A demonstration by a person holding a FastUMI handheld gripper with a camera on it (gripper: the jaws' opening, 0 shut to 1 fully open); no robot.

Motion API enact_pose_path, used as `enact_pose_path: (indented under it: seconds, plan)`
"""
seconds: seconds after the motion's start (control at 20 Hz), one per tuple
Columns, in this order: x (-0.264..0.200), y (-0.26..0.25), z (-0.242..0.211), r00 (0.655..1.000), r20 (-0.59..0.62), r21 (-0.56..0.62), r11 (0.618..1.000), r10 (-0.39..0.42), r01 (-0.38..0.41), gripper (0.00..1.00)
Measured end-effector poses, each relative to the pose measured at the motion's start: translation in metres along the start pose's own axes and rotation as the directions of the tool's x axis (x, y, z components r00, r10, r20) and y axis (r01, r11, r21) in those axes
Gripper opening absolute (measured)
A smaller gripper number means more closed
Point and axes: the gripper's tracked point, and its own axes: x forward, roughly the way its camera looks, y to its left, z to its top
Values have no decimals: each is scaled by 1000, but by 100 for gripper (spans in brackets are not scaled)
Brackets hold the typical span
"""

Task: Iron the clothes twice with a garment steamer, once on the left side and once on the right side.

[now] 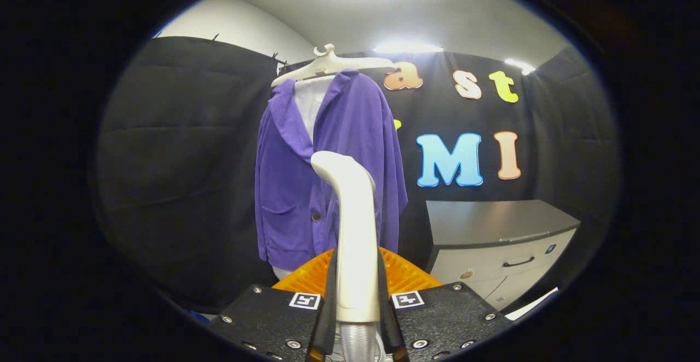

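The garment steamer (353, 225) stands upright between the two fingers of the gripper (356, 296), its pale handle clamped from both sides so that the fingers are closed down to the width of the handle and press on it. The handle rises straight toward twelve o'clock from the fingers and bends at its top toward ten o'clock, ending in a rounded head that points at the clothing. Below the grip, at six o'clock, a ribbed grey hose (358, 345) joins the bottom of the handle. Beyond the steamer hangs a purple cardigan (306, 187), open at the collar, with a dark button (316, 217) showing just at nine o'clock from the handle's shaft. The cardigan is draped over a white garment (310, 102) whose neck shows in the opening, and both hang on a cream hanger (328, 64) at twelve o'clock from the steamer head. Whether the steamer head touches the fabric cannot be told; it overlaps the cardigan's front near the middle. At four o'clock from the cardigan, well apart from it, sits a grey cabinet (500, 241) with a drawer and a dark handle. An orange ribbed part (407, 274) lies just behind the fingers, at the foot of the steamer.
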Motion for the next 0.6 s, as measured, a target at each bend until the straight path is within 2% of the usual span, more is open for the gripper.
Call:
enact_pose_path:
  seconds: [0.6]
  plan:
    - [48,54,139,971,228,23,997,69,-76,33]
